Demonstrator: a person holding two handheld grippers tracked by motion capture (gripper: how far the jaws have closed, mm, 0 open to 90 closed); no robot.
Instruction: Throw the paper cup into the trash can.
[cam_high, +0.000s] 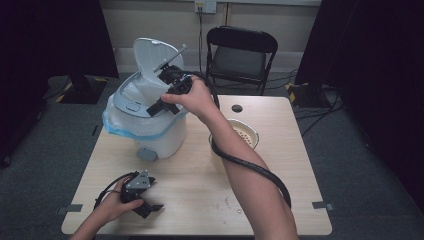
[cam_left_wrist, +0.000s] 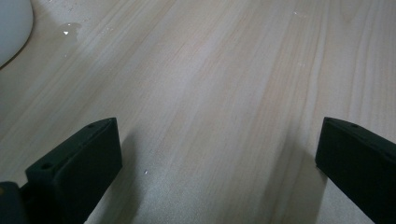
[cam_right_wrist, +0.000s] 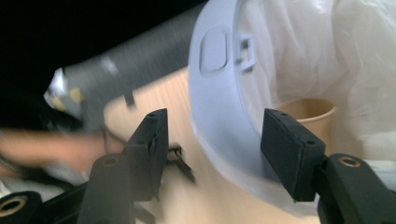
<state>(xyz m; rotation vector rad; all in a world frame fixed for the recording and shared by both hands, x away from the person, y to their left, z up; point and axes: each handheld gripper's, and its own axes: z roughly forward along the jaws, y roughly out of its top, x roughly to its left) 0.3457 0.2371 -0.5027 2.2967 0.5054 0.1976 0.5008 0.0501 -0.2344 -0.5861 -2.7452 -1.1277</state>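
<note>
Black jaws of the right gripper (cam_right_wrist: 212, 154) stand partly apart with nothing clamped; beyond and between them lies the tan paper cup (cam_right_wrist: 308, 112), inside the white lidded bin lined with clear plastic (cam_high: 150, 120). Left gripper (cam_high: 145, 202) rests on the pale wooden surface (cam_left_wrist: 210, 93), jaws wide and empty.

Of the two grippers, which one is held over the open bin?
The right gripper is, jaws apart above the lined bin. The left gripper rests low on the table, near its front edge.
</note>
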